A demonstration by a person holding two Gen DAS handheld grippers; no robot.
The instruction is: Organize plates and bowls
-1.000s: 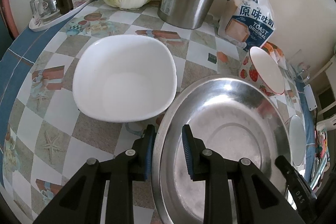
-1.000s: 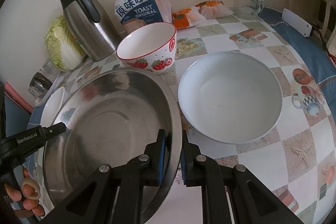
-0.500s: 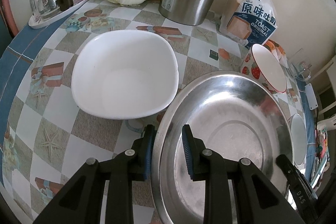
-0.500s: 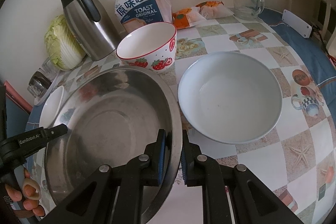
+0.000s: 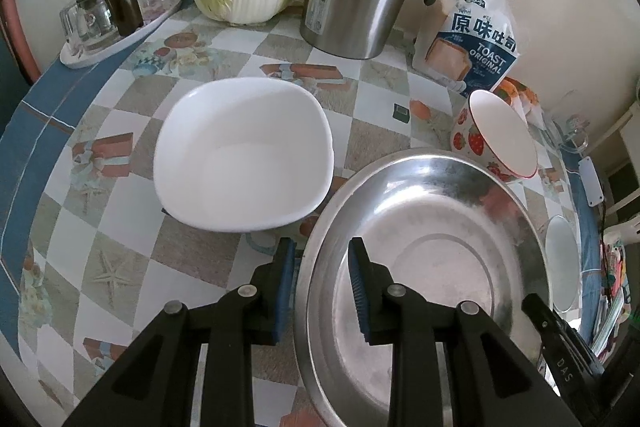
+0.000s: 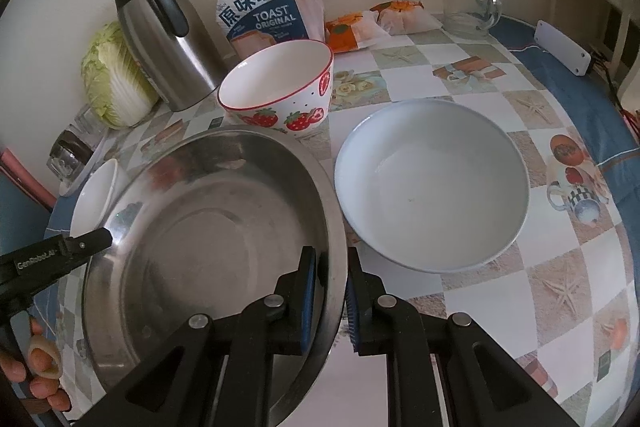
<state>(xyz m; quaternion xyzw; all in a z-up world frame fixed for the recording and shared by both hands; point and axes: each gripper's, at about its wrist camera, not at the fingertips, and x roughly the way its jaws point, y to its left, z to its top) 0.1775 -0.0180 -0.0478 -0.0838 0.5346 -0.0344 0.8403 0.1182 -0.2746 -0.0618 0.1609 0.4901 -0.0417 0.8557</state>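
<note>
Jaws of both the left gripper point(image 5: 320, 267) and right gripper point(image 6: 330, 285) pinch opposite rims of the steel basin point(image 5: 432, 267).

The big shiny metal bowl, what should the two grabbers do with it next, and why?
Probably lift the metal bowl straight up a little, both sides together. The left gripper and right gripper each straddle its rim on opposite sides, so it looks ready to carry. The strawberry bowl, round white bowl and square white bowl crowd it, so sliding might bump them.
</note>
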